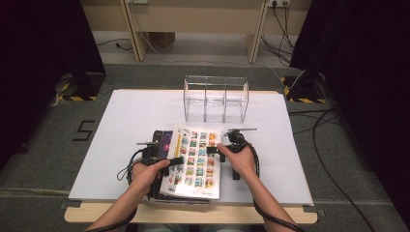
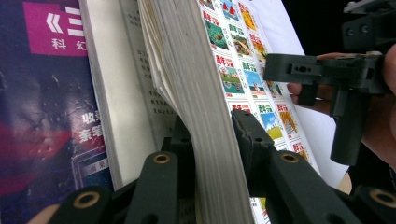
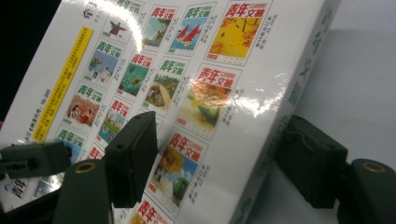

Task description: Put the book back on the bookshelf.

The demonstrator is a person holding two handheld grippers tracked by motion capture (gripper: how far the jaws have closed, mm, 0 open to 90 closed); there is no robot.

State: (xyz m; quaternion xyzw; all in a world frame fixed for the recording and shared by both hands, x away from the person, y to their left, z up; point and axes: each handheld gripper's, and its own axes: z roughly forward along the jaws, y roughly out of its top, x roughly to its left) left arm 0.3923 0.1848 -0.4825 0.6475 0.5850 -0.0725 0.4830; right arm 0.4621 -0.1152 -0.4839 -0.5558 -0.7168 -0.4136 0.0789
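since the thick magazine point(image 1: 196, 162) is floppy and glossy-slick, we pinch its page block in the left gripper point(image 2: 212, 135), right gripper point(image 3: 219, 163) straddling its spine, unclamped.

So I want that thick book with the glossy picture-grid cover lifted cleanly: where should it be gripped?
Grip the thick book with the glossy picture-grid cover at its spine edge, coming in from the right. That edge is raised and firm; the opposite page edge fans loose between the left gripper.
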